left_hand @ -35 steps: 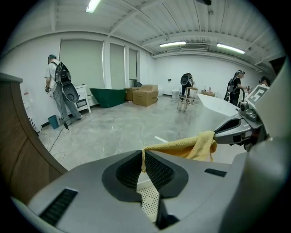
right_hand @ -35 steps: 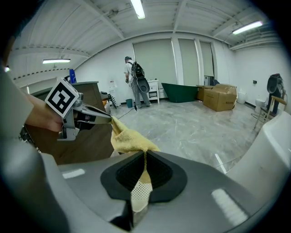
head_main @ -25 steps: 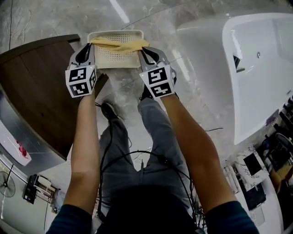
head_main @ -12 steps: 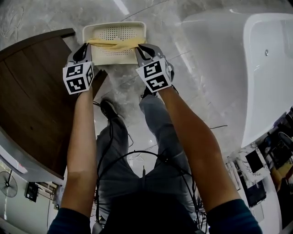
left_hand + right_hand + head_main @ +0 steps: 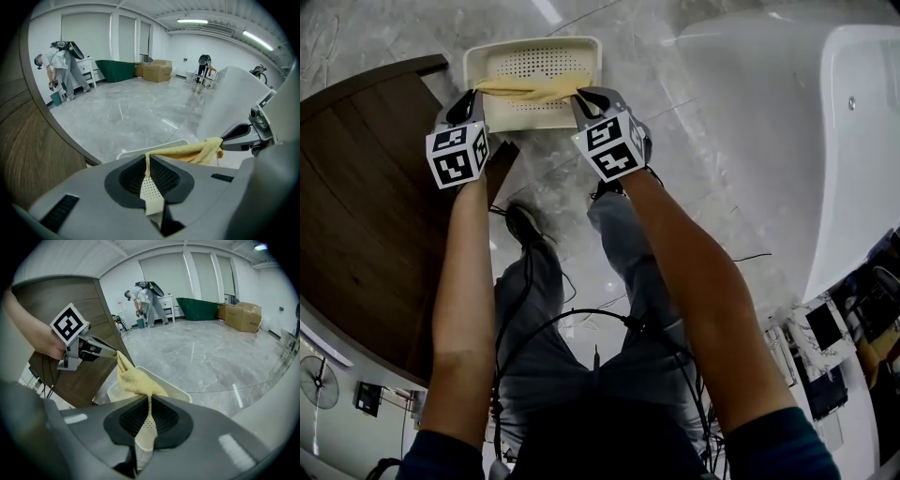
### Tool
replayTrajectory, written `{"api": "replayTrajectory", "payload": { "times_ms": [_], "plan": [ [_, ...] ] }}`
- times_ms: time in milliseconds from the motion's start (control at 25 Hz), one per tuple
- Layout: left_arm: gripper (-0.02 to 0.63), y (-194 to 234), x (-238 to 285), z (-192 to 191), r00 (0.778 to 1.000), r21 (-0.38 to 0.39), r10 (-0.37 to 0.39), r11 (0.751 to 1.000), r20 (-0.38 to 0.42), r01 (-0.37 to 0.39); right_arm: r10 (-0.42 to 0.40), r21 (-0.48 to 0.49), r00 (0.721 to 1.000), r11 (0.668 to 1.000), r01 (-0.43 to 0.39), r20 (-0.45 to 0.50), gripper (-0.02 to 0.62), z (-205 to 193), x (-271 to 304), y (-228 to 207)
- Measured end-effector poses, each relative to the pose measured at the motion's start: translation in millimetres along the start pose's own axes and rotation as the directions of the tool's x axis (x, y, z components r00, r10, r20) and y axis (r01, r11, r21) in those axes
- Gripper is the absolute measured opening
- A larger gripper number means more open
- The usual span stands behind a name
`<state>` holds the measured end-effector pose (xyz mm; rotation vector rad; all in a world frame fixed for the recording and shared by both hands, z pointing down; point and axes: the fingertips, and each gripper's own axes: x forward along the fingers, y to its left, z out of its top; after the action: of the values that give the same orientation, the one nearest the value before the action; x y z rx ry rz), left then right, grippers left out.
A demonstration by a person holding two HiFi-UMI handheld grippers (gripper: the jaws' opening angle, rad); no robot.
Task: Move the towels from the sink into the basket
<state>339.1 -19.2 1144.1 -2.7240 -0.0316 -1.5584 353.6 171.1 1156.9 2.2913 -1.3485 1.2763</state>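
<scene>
Above the basket (image 5: 539, 64), yellow towel (image 5: 530, 89)

We can read no words, numbers or brand names anywhere in these views. The only signs are black-and-white square code patterns on the left marker cube (image 5: 455, 157), carried by the left tool (image 5: 474, 97), and on the right marker cube (image 5: 609, 146), carried by the right tool (image 5: 581, 97). They spell nothing.

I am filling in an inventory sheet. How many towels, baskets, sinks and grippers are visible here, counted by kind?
Towel: 1
Basket: 1
Sink: 1
Grippers: 2 (left gripper, right gripper)
Total: 5
</scene>
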Motion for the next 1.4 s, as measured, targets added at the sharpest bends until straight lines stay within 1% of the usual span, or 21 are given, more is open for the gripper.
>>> {"api": "replayTrajectory", "payload": {
  "times_ms": [280,520,600,720,840,960,1080,1160,1200,1280,1320,1400],
  "plan": [
    [0.026,1.0,4.5,-10.2,0.999,-0.034,0.0,0.999,-0.036,-0.001,-0.001,0.007,1.0,1.0,0.001,-0.031,0.032,-2.3,5.9,1.9],
    [0.032,-2.1,3.9,-22.7,0.996,-0.084,-0.021,0.996,-0.084,0.014,0.012,0.023,0.996,1.0,-0.01,-0.093,0.035,-9.7,4.7,3.3],
    [0.054,-4.9,3.9,-24.5,0.995,-0.108,-0.036,0.994,-0.097,0.025,0.013,0.027,0.994,1.0,-0.01,-0.11,0.035,-11.3,3.4,2.1],
    [0.086,-7.9,-0.7,-17.4,0.995,-0.126,-0.037,0.992,-0.088,0.025,0.005,0.022,0.993,1.0,-0.003,-0.115,0.032,-7.5,-1.4,1.0],
    [0.089,-14.2,-13.6,-2.2,0.998,-0.133,-0.034,0.991,-0.061,0.025,0.0,0.022,0.993,1.0,0.003,-0.115,0.032,1.3,-12.8,3.4],
    [0.089,-25.6,-34.0,21.5,0.999,-0.147,-0.039,0.989,-0.028,0.035,-0.007,0.031,0.995,0.999,0.01,-0.098,0.032,18.7,-32.9,5.3],
    [0.089,-40.9,-61.5,58.4,0.998,-0.156,-0.06,0.986,0.025,0.063,-0.024,0.039,0.998,0.999,0.026,-0.065,0.032,44.9,-60.9,4.6],
    [0.086,-52.3,-87.9,93.3,0.993,-0.129,-0.08,0.988,0.086,0.09,-0.041,0.043,0.999,0.998,0.042,-0.032,0.032,68.4,-85.0,4.7],
    [0.081,-58.9,-105.0,114.3,0.987,-0.094,-0.092,0.99,0.128,0.105,-0.05,0.047,0.999,0.998,0.051,-0.011,0.031,82.0,-99.0,5.5],
    [0.057,-73.7,-145.1,160.7,0.967,0.001,-0.128,0.991,0.219,0.131,-0.073,0.057,0.996,0.996,0.071,0.041,0.026,112.3,-131.3,7.4],
    [0.05,-81.8,-166.1,184.4,0.953,0.044,-0.151,0.988,0.261,0.145,-0.087,0.062,0.994,0.995,0.082,0.07,0.023,129.1,-149.0,7.8],
    [0.03,-98.2,-207.1,230.8,0.919,0.114,-0.204,0.978,0.339,0.175,-0.115,0.075,0.984,0.992,0.106,0.136,0.014,164.5,-184.8,8.1]
  ]
}}
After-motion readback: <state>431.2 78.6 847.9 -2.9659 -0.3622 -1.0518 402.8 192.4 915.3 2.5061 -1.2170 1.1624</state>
